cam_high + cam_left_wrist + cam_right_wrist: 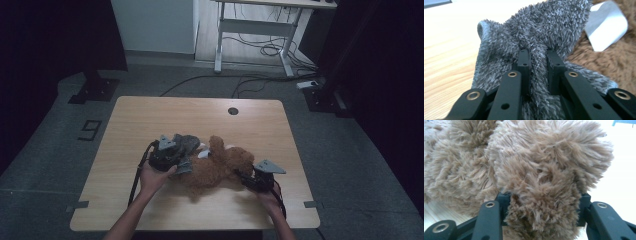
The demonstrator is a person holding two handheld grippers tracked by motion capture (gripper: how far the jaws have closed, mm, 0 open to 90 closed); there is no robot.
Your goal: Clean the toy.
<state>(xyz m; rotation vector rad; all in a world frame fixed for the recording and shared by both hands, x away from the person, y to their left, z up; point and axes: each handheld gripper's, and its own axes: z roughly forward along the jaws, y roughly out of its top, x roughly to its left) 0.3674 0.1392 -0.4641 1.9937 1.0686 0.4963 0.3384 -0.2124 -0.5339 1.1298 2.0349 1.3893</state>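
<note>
Fuzzy grey cloth (541,32); shaggy brown teddy (544,170)

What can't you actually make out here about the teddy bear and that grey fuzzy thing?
- What the grey fuzzy cloth is: in the left gripper view the left tool pinches a fold and the frame cuts off its outline.
- The brown teddy bear: its face is too small and dim in the high view.
- Which part the right tool grips: fur crowds the right gripper view.
- The white tag: any print is blurred.
</note>
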